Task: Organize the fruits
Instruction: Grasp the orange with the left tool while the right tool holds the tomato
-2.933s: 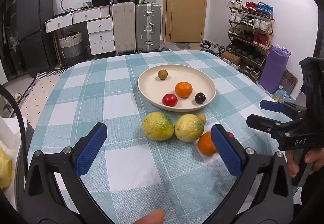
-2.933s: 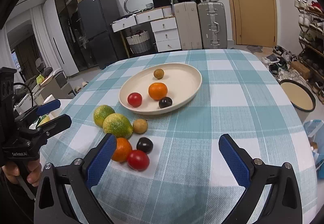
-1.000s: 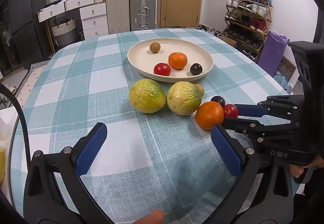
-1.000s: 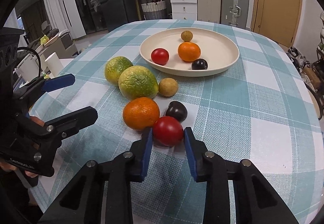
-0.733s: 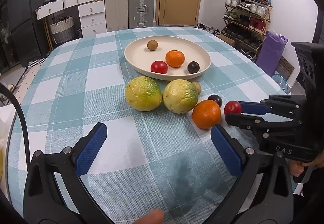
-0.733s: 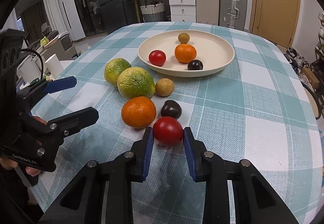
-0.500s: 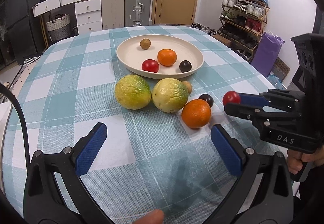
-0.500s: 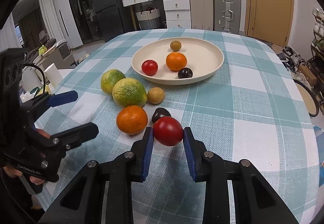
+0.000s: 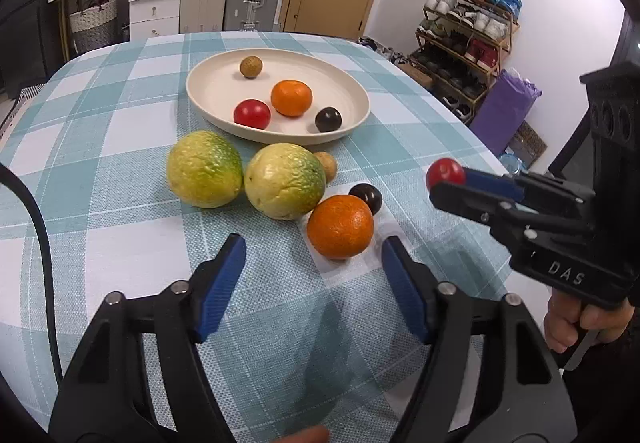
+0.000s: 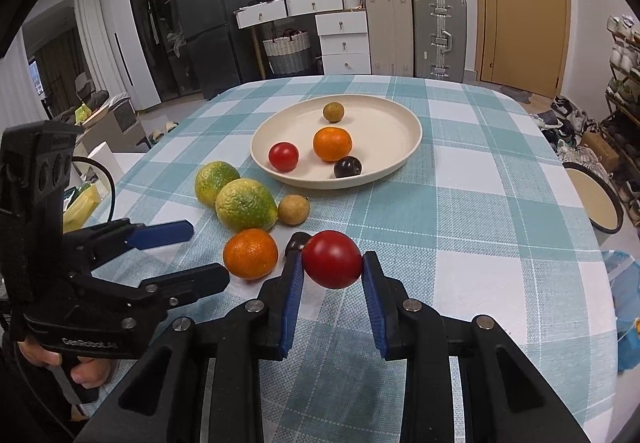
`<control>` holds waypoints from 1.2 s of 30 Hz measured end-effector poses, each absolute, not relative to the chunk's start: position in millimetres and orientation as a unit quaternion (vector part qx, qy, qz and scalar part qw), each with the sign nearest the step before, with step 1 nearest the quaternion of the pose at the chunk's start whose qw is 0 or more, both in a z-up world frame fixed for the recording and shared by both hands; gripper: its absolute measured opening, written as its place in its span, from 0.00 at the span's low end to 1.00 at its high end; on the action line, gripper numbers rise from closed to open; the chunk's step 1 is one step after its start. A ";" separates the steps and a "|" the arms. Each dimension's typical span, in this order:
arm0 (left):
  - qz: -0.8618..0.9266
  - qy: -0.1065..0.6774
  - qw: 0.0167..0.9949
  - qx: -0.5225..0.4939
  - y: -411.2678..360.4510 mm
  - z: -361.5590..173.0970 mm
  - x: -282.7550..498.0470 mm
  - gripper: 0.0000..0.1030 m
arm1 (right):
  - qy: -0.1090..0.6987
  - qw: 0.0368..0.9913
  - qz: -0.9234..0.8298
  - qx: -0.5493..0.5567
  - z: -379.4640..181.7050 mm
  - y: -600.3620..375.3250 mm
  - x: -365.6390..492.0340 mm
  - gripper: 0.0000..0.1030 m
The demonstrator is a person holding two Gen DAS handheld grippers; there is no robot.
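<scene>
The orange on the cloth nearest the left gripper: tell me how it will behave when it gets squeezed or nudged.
The orange is round and sits free on the flat tablecloth, so a nudge would probably roll it, perhaps into the dark fruit beside it. Its pebbled rind looks grippy, so the left gripper pads should hold. It looks firm, likely standing a moderate squeeze.

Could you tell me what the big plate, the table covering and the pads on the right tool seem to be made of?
The plate: probably ceramic or melamine, with a cream, smooth, matte surface of soft sheen. The tablecloth: woven fabric, its teal-and-white check showing a fine weave. The pads on the right tool, shut on the tomato: likely rubber or soft plastic, blue with ribbed edges.
</scene>
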State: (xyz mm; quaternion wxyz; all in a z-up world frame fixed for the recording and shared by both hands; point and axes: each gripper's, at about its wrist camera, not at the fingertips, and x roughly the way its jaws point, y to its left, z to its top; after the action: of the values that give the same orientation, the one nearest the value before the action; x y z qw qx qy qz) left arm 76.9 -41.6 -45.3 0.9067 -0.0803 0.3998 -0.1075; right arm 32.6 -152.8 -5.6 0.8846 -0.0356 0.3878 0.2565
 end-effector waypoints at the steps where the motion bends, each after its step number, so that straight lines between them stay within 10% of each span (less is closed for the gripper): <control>1: -0.109 0.402 0.906 -0.076 -44.1 -45.7 77.6 0.61 | 0.387 0.885 0.256 -0.035 -5.3 -153.6 32.7 0.30; 36: -0.117 0.436 0.888 -0.091 -61.6 -57.5 105.6 0.35 | 0.376 0.893 0.248 -0.003 9.2 -179.2 37.0 0.30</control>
State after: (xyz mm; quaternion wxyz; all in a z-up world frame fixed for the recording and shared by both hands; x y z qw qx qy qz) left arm 105.6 -61.6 -57.5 0.8880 -0.0909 0.4355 -0.1166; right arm 37.0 -179.2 9.2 0.8927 -0.0029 0.3761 0.2483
